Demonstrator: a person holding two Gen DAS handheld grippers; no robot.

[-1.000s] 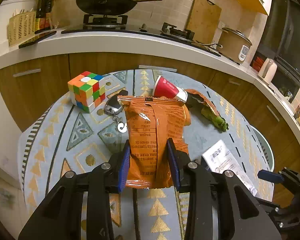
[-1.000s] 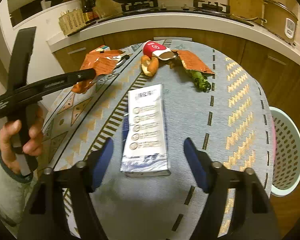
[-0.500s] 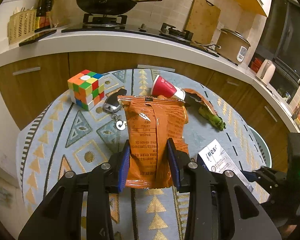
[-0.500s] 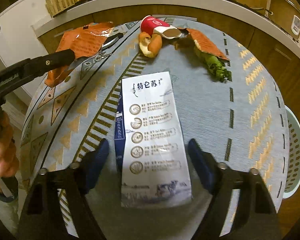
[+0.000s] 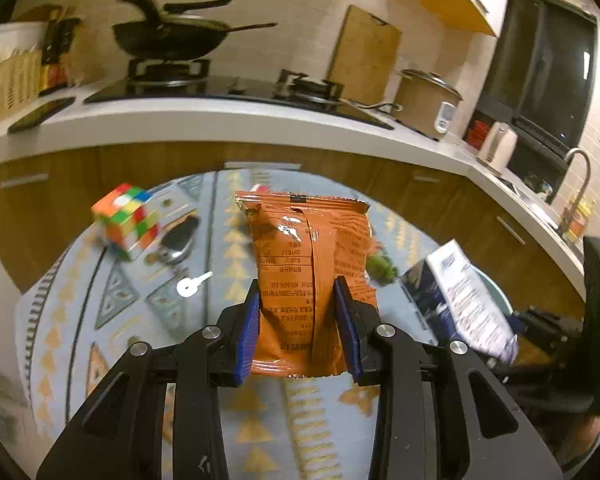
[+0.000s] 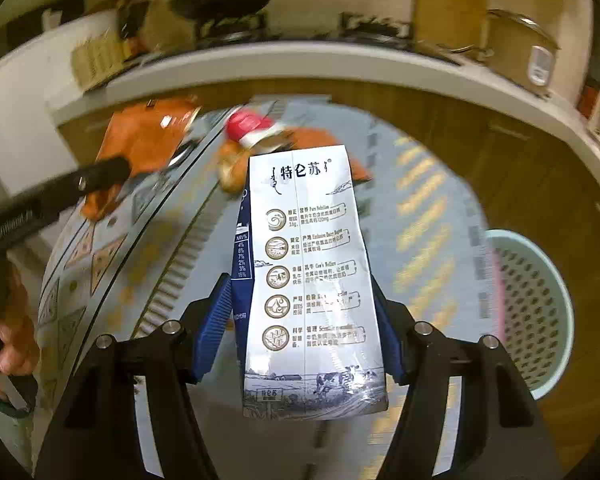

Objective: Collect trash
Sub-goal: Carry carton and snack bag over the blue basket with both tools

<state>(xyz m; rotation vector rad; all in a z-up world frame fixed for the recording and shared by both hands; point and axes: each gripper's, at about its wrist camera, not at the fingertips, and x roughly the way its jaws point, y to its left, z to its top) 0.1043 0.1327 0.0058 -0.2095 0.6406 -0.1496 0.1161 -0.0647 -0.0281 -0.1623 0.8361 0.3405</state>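
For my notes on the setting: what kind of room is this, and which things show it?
Most likely a home kitchen. A wok sits on a gas stove set in a long counter, a rice cooker stands further along, and a tap rises at the far right.

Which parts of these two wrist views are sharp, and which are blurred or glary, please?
Left wrist view: crinkled orange snack bag sharp with foil glare, colourful puzzle cube smeared. Right wrist view: white-and-blue milk carton crisp, red paper cup and pale perforated plastic basket motion-blurred.

Between my right hand-held gripper (image 6: pixel 304 320) pads, the milk carton (image 6: pixel 308 272) reads "特仑苏"; I read "400-6696-036" on the orange snack bag (image 5: pixel 304 276).
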